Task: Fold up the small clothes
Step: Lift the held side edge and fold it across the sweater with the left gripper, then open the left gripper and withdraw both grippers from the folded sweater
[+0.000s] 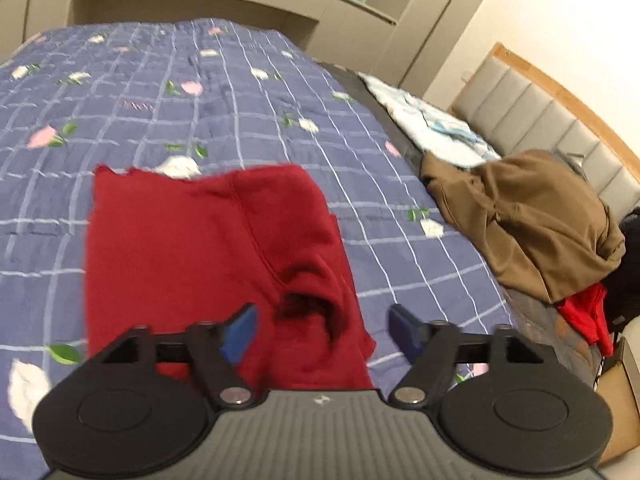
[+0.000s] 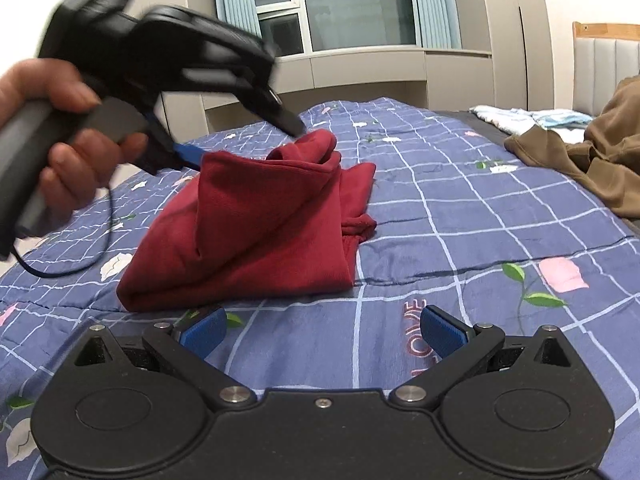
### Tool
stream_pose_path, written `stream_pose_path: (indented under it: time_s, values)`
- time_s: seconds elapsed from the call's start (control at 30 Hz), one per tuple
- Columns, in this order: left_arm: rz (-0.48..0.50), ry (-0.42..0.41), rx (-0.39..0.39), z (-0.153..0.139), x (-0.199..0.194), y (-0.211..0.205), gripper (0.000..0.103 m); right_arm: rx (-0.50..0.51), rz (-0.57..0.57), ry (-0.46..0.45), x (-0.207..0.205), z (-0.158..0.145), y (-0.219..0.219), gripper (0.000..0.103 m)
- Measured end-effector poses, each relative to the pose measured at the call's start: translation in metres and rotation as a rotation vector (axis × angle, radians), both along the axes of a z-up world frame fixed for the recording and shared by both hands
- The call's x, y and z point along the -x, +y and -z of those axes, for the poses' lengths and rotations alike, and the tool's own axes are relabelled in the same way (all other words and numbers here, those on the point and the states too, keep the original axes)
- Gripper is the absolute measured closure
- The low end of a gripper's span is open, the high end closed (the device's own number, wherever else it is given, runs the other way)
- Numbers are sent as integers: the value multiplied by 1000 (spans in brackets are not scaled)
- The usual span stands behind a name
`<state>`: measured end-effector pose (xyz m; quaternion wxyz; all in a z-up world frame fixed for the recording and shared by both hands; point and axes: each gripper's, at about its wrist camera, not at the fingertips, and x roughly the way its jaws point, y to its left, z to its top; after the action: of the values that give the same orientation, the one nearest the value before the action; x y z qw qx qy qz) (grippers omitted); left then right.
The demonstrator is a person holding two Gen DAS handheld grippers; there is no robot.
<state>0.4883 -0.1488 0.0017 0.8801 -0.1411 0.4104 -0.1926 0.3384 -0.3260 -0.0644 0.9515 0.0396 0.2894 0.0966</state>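
Observation:
A dark red garment [image 1: 208, 256] lies folded on the blue checked floral quilt [image 1: 160, 92]. In the right wrist view the red garment [image 2: 256, 232] has a raised peak at its far side. My left gripper [image 1: 322, 332] is open just above the garment's near edge, which lies between its blue pads. In the right wrist view the left gripper [image 2: 240, 144] hovers at that peak, held by a hand, blurred. My right gripper [image 2: 322, 334] is open and empty over the quilt [image 2: 460, 216], just in front of the garment.
A brown garment [image 1: 532, 224] is heaped at the right by the padded headboard [image 1: 560, 128], with a red cloth [image 1: 588, 316] below it. A light blue-white cloth [image 1: 432, 120] lies beyond. A black cable [image 2: 76, 260] trails on the quilt. Cabinets and a window stand behind.

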Motion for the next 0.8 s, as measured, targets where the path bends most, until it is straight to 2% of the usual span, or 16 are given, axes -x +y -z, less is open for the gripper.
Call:
stream_pose_path:
  time_s: [0.17, 0.3, 0.4, 0.5, 0.6, 0.7, 0.8]
  values:
    - [-74, -53, -27, -14, 13, 31, 4, -19, 3, 17, -3, 2, -3, 0]
    - [-168, -61, -90, -10, 23, 62, 2, -24, 5, 24, -4, 3, -3, 0]
    - [-239, -20, -110, 4, 28, 90, 2, -27, 10, 15, -3, 2, -3, 0]
    - [-304, 47, -96, 22, 35, 116, 2, -13, 35, -6, -1, -8, -2, 0]
    - [-330, 94, -61, 39, 41, 136, 2, 1, 65, -71, -2, -27, 5, 0]
    - [-330, 136, -26, 53, 44, 141, 2, -17, 31, -115, -19, -49, 17, 0]
    - [-312, 153, 5, 61, 48, 140, 1, 30, -6, -159, -45, -67, 35, 0]
